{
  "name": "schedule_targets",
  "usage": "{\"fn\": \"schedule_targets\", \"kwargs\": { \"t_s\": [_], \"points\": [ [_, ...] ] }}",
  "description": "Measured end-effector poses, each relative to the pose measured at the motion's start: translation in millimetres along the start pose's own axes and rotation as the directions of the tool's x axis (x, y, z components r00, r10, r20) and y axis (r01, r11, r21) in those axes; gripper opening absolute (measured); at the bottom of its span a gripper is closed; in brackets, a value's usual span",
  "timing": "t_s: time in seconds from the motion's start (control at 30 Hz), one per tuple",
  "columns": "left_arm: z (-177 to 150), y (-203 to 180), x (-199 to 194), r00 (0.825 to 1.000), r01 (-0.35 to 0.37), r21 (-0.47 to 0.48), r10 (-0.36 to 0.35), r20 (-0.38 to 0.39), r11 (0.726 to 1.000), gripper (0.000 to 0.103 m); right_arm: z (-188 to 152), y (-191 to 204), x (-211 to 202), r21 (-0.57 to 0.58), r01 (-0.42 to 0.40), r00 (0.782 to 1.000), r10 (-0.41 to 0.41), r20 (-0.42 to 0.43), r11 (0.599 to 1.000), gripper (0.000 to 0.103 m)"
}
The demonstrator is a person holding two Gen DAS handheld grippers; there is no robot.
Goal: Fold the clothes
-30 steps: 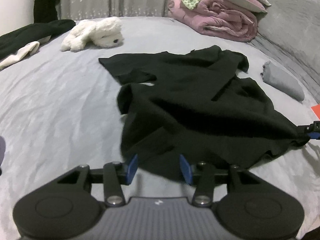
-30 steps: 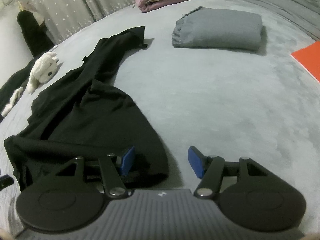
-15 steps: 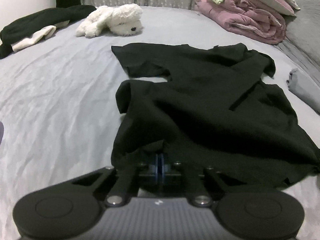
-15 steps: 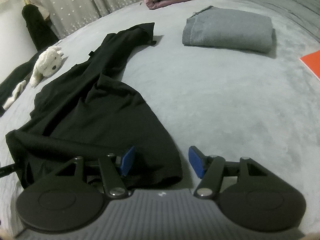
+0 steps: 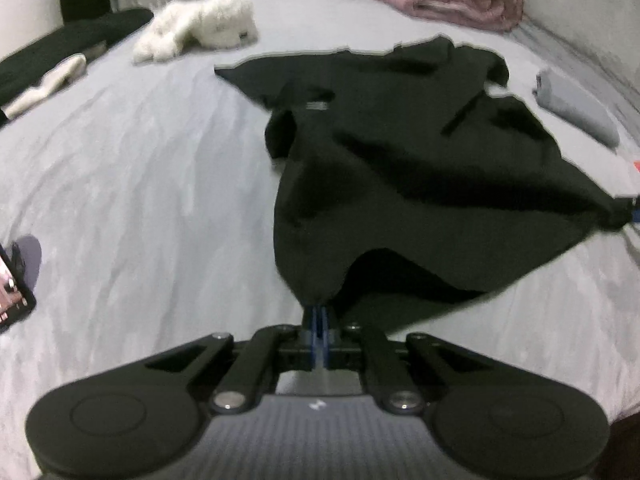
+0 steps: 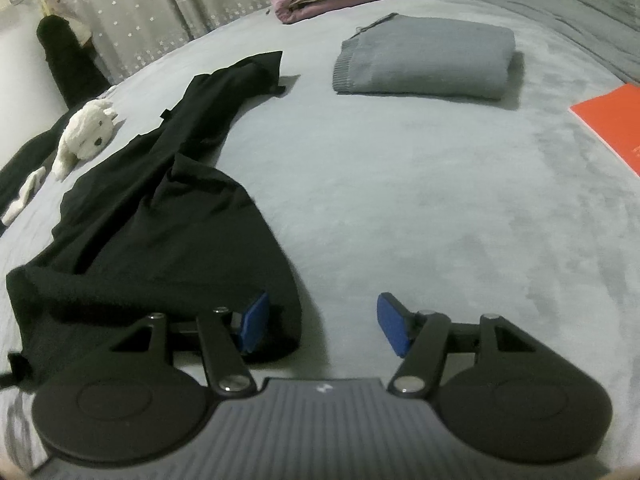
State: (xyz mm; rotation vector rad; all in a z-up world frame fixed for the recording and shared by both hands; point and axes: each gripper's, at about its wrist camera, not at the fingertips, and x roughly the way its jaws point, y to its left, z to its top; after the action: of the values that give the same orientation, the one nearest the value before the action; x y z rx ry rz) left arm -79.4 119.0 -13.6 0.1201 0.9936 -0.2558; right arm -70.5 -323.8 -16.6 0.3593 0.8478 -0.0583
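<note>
Left gripper (image 5: pixel 319 322) angled downward, blue pads pressed flat together, pinching an edge of the black shirt (image 5: pixel 400 168). Right gripper (image 6: pixel 320 322) also tilted downward, pads held wide apart, gripping nothing.

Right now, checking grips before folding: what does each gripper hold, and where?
Left gripper pinches the black cotton shirt at its near hem edge; right gripper holds nothing.
</note>
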Motion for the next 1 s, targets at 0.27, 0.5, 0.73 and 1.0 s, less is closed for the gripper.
{"fn": "schedule_targets", "kwargs": {
  "t_s": [0.27, 0.5, 0.73, 1.0],
  "points": [
    [-3, 18, -4, 0.998, 0.023, 0.040, -0.020, -0.056, 0.999, 0.011, 3, -1, 1, 0.007, 0.003, 1.000, -0.003, 0.003, 1.000, 0.064],
    [0, 63, -8, 0.983, 0.181, -0.236, -0.182, 0.018, 0.955, 0.051, 6, -6, 1, 0.038, -0.016, 1.000, 0.016, 0.001, 0.999, 0.064],
    [-2, 72, 13, 0.958, 0.275, -0.411, -0.284, 0.040, 0.869, 0.055, 6, -6, 2, 0.055, -0.059, 0.998, 0.060, -0.014, 0.997, 0.064],
    [-1, 84, 11, 0.951, 0.300, -0.495, -0.296, 0.089, 0.815, 0.056, 4, -6, 3, 0.060, -0.083, 0.996, 0.085, -0.027, 0.995, 0.064]
  ]
}}
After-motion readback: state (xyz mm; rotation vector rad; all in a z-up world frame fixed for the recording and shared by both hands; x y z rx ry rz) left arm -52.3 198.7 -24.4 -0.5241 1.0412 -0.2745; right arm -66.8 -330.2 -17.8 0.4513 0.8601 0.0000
